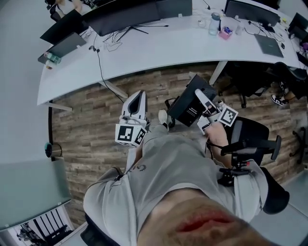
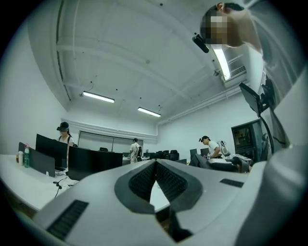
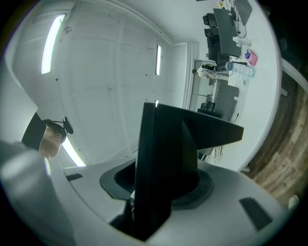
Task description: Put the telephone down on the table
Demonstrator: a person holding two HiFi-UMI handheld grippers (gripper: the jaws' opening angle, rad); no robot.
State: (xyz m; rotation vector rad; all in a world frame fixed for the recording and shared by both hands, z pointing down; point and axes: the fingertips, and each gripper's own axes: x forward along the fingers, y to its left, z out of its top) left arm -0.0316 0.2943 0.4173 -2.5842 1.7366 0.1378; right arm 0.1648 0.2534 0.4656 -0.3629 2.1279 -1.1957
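Observation:
The black telephone (image 1: 186,108) is held in the air in front of the person's body, above the wooden floor, with my right gripper (image 1: 202,108) shut on it. In the right gripper view the telephone (image 3: 166,153) fills the space between the jaws, as a dark slab standing on edge. My left gripper (image 1: 137,97) hangs to the left of it, pointing toward the table, shut with nothing in it. In the left gripper view its pads (image 2: 144,180) meet at the tip. The long, curved white table (image 1: 159,48) lies beyond both grippers.
On the table stand dark monitors (image 1: 130,14), a laptop (image 1: 269,45), a water bottle (image 1: 213,23) and cables. A black office chair (image 1: 252,141) is close on the right. Several people (image 2: 64,132) are at desks in the distance.

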